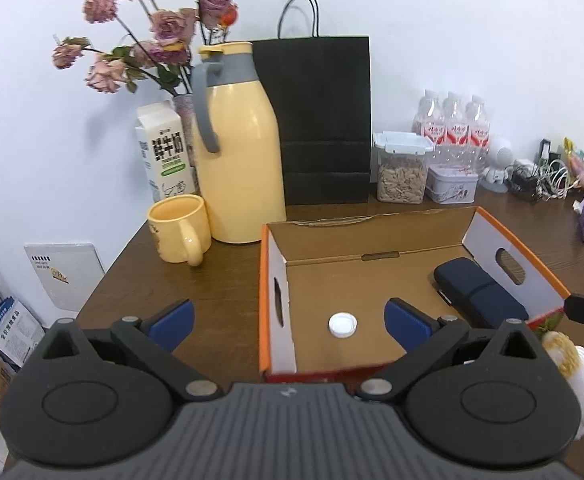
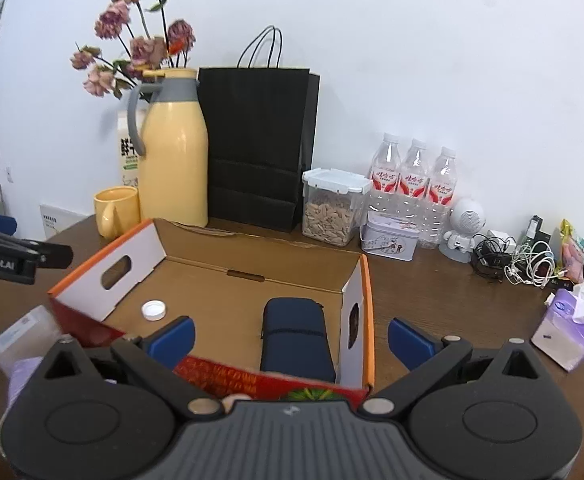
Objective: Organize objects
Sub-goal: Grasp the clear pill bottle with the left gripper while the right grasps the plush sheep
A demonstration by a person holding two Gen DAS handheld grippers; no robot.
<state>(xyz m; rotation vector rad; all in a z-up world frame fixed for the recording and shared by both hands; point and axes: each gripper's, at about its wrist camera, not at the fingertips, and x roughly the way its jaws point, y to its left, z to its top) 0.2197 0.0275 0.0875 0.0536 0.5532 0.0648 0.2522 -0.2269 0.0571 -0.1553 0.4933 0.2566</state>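
A: Left gripper (image 1: 290, 318), jaws spread and empty, at the worktop's (image 1: 220, 280) left edge?
B: Yes. The box (image 2: 356, 296) holds a cap (image 2: 153, 310) and case (image 2: 296, 328); right gripper (image 2: 291, 338), jaws spread, alone shows tissues (image 2: 566, 330).

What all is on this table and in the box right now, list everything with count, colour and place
cardboard box: 1, orange-edged, table centre
bottle cap: 1, white, inside box, left
zip case: 1, navy, inside box, right
thermos jug: 1, yellow, behind box
mug: 1, yellow, beside jug
milk carton: 1, white, back left
dried roses: bunch, pink, behind jug
paper bag: 1, black, against wall
seed container: 1, clear
water bottles: 3, clear
tin: 1, white
tissue pack: 1, purple, right
left claw: open
right claw: open
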